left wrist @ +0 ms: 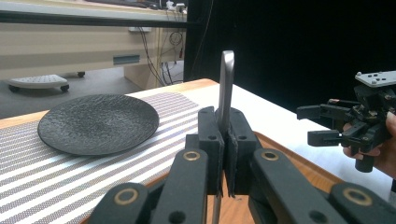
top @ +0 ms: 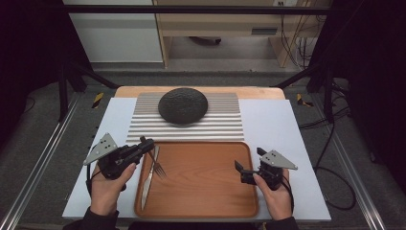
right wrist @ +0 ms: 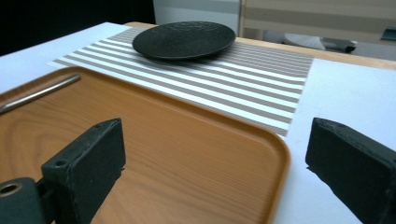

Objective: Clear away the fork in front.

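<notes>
Steel, slim and flat, the fork (top: 158, 164) handle stands clamped between my left gripper (left wrist: 224, 149) fingers over the smooth wooden tray (top: 201, 211), tines resting by the knife (top: 147, 179), while my right gripper (top: 250, 165) fingers gape empty near the tray's right edge.

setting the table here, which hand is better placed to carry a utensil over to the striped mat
Left. The left gripper is already shut on a fork handle above the tray, close to the striped mat. The right gripper is open and holds nothing.
</notes>
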A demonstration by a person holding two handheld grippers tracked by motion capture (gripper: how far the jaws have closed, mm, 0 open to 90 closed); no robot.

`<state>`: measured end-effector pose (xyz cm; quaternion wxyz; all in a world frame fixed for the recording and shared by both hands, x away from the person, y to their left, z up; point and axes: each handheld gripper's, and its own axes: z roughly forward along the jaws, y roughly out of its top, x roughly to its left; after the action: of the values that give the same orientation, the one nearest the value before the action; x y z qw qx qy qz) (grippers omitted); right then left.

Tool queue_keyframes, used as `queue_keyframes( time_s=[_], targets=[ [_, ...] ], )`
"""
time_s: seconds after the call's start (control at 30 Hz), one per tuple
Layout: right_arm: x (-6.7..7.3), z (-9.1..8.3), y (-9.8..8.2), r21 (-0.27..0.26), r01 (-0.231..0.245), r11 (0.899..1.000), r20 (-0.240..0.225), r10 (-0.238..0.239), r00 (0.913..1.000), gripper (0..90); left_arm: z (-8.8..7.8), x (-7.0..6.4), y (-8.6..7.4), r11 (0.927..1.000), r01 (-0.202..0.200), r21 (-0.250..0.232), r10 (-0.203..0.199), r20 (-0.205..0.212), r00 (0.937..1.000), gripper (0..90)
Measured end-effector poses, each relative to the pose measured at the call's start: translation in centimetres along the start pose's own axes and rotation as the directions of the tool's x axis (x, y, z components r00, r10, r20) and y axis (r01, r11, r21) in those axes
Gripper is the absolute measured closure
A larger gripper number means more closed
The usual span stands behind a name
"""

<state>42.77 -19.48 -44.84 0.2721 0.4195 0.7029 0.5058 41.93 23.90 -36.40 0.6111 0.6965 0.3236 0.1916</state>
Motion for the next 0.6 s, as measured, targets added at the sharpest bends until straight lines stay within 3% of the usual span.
queue_keyframes(
  time_s=[0.43, 0.6],
  targets=[
    [-1.3, -0.9, -0.5, 0.005, -0.006, 1.0, 0.031, 0.005, 0.9995, 5.2, -1.0, -0.5, -1.0, 0.9997, 0.012, 0.019, -0.012, -0.004, 0.9999, 86.8],
    [-1.3, -1.0, -0.7, 0.005, 0.021, 1.0, 0.053, -0.021, 0.9984, 4.7, -1.0, -0.7, -1.0, 0.9996, 0.008, 0.027, -0.008, 0.0, 1.0, 86.8]
  ],
)
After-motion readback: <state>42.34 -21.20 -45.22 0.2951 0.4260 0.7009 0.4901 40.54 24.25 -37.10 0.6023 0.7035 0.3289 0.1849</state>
